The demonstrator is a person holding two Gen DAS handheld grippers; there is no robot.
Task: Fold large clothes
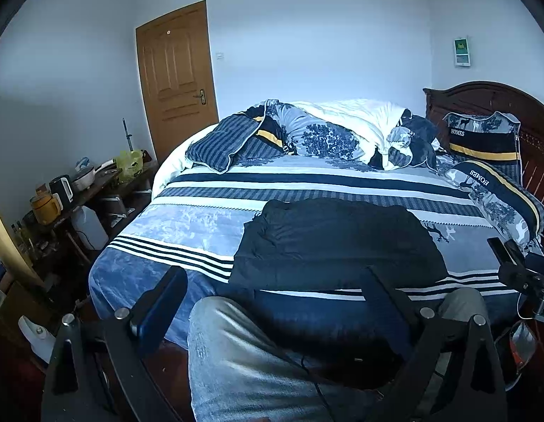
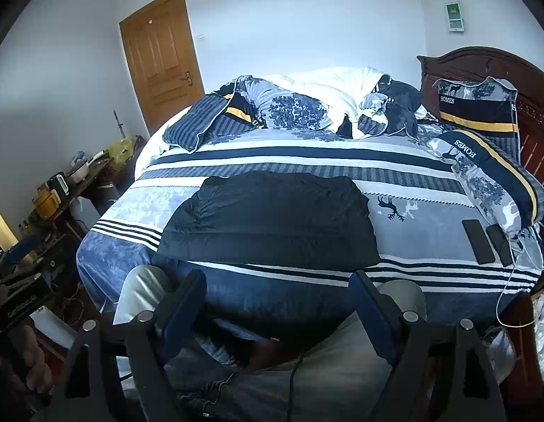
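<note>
Garment: a dark garment (image 1: 337,242) lies spread on the bed (image 1: 187,218), ahead of both grippers and just past the near edge of the mattress; in the right wrist view it sits ahead and a little to the left (image 2: 272,218).
Shape now: roughly a broad rectangle, fairly flat, with soft creases; it looks already folded at least once, though I cannot tell how many layers.
Handling: judged soft, limp and light; it will sag and drape when lifted, and a one-point pinch would let it bunch. The cloth looks smooth, so it may slide on the bedcover.
Where to take hold: judged best at the two near corners, one per gripper, pinching all layers at the hem.
Left gripper: left gripper (image 1: 272,292) has its jaws spread wide with nothing between them, short of the garment's near edge, above the person's knee (image 1: 236,344).
Right gripper: right gripper (image 2: 279,295) is likewise spread wide and bare, short of the near hem.
Containers: to the left of the grippers, a side table (image 1: 96,183) carries a kettle (image 1: 62,186), a yellow jug (image 1: 45,205) and a white pot (image 1: 83,176); contents not visible. A clear plastic can (image 1: 90,227) stands below.
Other items: two phones (image 2: 478,241) lie on the bed to the right of the garment, clear of it.
</note>
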